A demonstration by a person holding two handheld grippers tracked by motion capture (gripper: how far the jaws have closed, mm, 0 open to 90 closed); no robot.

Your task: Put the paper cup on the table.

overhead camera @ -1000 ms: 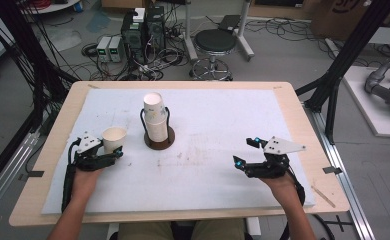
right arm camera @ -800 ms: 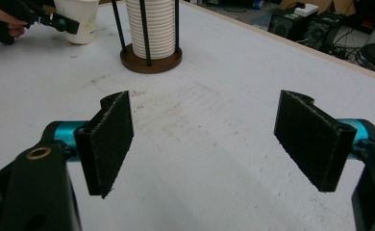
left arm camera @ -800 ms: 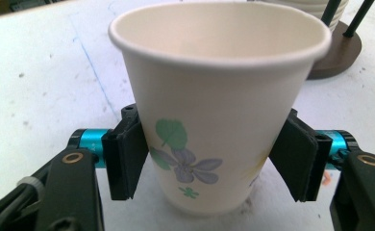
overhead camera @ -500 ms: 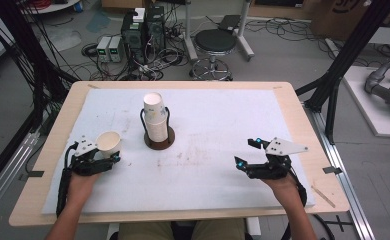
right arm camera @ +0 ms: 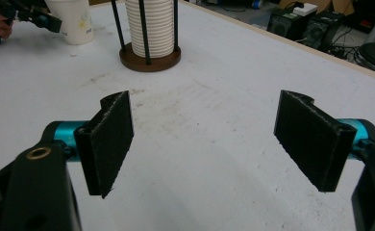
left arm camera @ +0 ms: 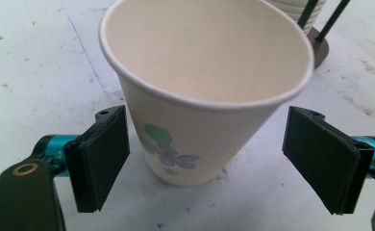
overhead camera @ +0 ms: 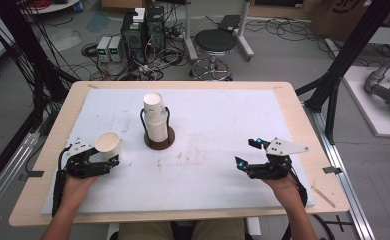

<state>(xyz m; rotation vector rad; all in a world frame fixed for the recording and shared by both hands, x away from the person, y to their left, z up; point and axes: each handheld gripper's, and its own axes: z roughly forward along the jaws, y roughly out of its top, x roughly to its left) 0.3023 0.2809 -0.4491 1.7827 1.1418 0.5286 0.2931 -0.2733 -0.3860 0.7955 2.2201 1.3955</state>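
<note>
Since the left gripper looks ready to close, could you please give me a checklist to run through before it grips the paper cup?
1. White paper cup with a flower print stands upright on the white table cover: ok.
2. Cup sits between the jaws of the left gripper: ok.
3. Jaws open, a gap on each side of the cup: ok.
4. Cup is empty inside: ok.
5. Cup stands apart from the stack of white cups in the dark wire holder: ok.
6. Right gripper open, holding nothing, far from the cup: ok.
</note>
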